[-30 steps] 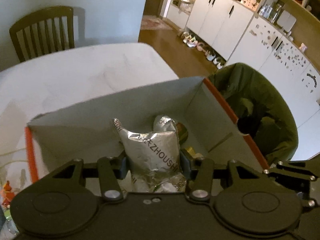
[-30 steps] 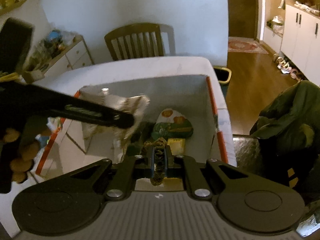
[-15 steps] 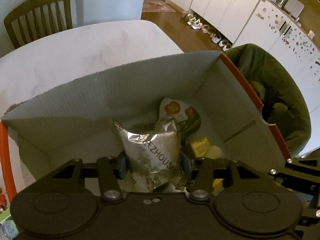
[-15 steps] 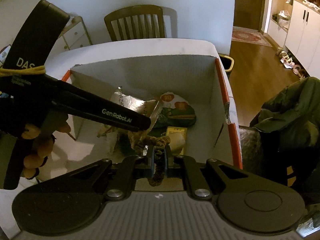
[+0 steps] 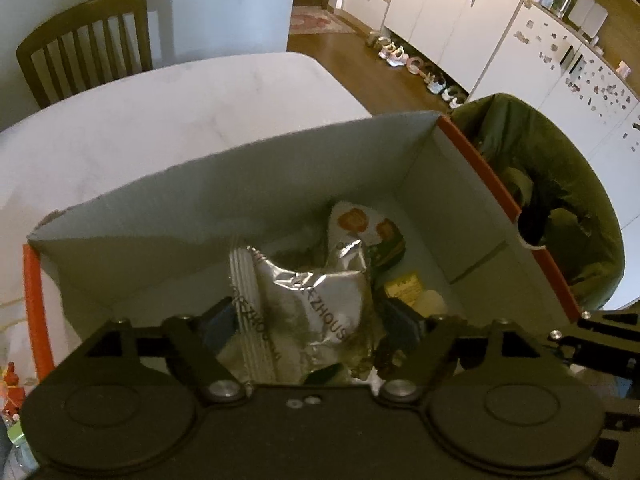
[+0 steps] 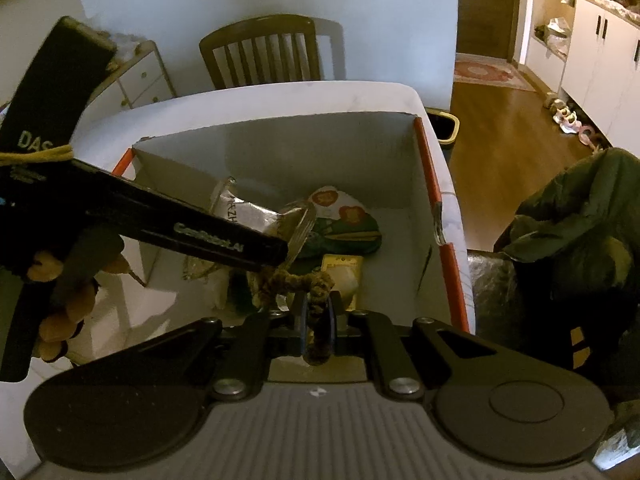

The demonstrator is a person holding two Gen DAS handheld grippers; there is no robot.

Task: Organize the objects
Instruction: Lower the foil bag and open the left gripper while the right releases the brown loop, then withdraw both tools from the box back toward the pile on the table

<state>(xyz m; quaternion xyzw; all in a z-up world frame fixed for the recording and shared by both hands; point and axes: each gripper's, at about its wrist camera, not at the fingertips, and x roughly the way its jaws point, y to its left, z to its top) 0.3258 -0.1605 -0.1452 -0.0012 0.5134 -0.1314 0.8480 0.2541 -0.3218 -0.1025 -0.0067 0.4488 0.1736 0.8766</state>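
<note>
left wrist view: left tongs (image 5: 310,316) just spread, releasing light, crinkly foil packet (image 5: 308,304) into box (image 5: 200,208); right tongs (image 6: 316,314) pinching soft brown cord (image 6: 298,282).

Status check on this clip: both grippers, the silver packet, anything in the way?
Left gripper jaws just opened, silver packet loose between them over the box. Right gripper shut on brown twisted cord. Nothing blocking.

Left gripper (image 5: 310,320) just opening, right gripper (image 6: 316,316) clamped shut
</note>
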